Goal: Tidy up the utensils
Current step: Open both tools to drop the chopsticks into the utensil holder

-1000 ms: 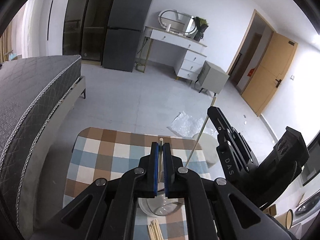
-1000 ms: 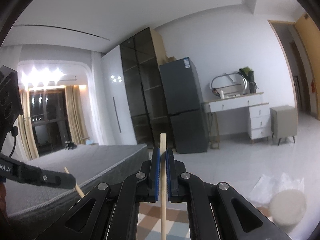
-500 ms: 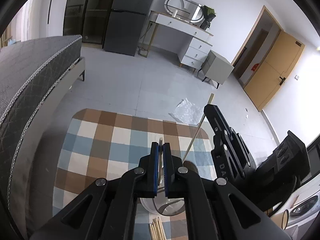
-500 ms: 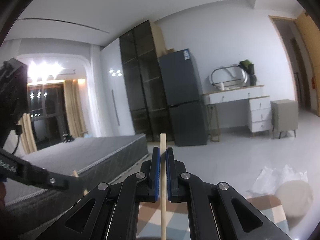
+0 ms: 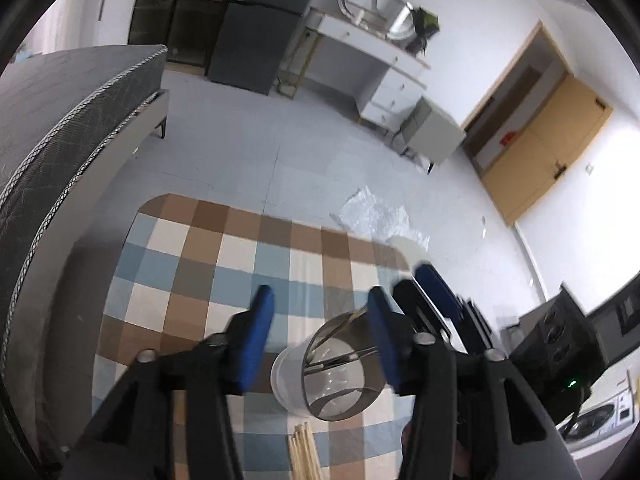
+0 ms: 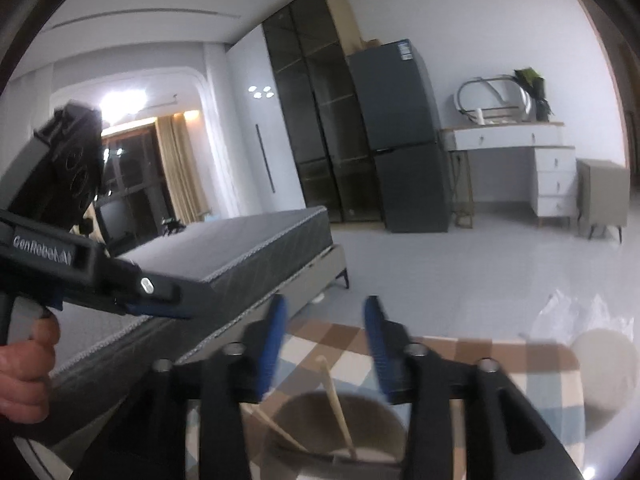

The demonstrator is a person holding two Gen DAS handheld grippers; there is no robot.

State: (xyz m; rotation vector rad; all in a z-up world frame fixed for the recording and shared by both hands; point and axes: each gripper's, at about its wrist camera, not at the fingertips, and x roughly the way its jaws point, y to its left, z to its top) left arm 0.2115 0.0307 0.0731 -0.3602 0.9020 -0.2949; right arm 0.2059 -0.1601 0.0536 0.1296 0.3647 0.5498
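Handling the chopsticks [image 6: 335, 404] called for care: judged from their look, they were light, stiff, thin wooden sticks, smooth enough to slip, best pinched near mid-length across the flat blue pads. Two stood leaning in the translucent cup [image 5: 338, 372], which sat on the checkered counter [image 5: 192, 264] towards its near edge. A further bundle of chopsticks [image 5: 302, 454] lay flat on the counter just beside the cup, at the near edge.

Compared with half a second earlier, both tools had changed state. The left tool [image 5: 322, 336] and the right tool [image 6: 325, 344], each formerly clamped on one chopstick, now stood with jaws wide apart and empty above the cup, the sticks released into it.
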